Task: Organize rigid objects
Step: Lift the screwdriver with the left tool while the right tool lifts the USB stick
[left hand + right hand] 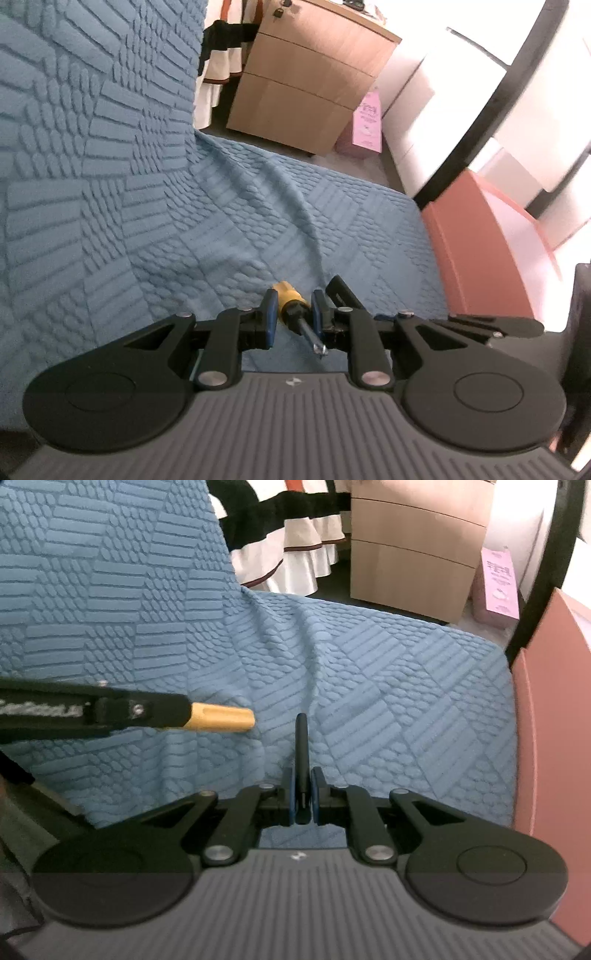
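Hand-held gripper (291, 306) above blue quilted cover (147, 221), wooden drawers (310, 85) behind.

Blue quilted textured cover (369, 672) ahead lies bare, passable; salmon-pink rigid bin wall (554, 738) blocks right, upright blue-covered backrest (92, 110) blocks left.

Left gripper (291, 306): black linkage arms, silver pivot screws, blue-padded fingers (270, 314), grey ribbed base, two round black side discs. Right gripper (302, 788): same build, blue pads, small logo mark on base edge.
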A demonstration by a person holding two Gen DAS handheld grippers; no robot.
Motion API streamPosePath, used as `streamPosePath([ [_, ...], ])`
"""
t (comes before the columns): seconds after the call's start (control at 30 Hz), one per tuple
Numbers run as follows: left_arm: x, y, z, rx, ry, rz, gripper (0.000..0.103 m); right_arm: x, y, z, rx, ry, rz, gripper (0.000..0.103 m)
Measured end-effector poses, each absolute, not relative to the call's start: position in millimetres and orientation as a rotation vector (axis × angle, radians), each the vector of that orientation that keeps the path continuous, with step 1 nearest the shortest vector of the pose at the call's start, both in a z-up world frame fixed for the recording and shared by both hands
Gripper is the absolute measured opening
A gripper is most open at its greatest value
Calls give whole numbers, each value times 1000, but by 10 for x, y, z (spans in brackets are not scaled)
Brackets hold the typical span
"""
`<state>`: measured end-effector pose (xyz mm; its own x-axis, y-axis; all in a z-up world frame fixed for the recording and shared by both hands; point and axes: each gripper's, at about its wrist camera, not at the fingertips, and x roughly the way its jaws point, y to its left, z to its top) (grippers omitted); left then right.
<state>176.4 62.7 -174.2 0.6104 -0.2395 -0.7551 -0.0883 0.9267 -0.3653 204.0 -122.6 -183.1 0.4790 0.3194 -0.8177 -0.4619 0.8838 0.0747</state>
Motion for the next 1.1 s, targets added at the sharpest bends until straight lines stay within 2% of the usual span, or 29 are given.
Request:
streamPosePath([
  [0.5, 1667, 606, -1973, -469, 984, -93, 22, 1773, -1479, -1956, -170, 1000, 435, 12],
  [0.67, 1703, 651, -2118, -526, 1023, -68, 22, 1849, -1564, -2011, -74, 1017, 419, 13],
  [0.87, 1769, 622, -2241, -538, 1067, -50, 22, 1898, -1590, -2039, -61, 1027, 408, 19],
  [1.0, 1804, 588, -2271, -517, 1064, -43, 23, 1935, -1568, -2065, -64, 1027, 420, 32],
  [1.1, 1838, 572, -2294, -501, 1076, -36, 24, 1951, -1525, -2113, -89, 1035, 417, 32],
])
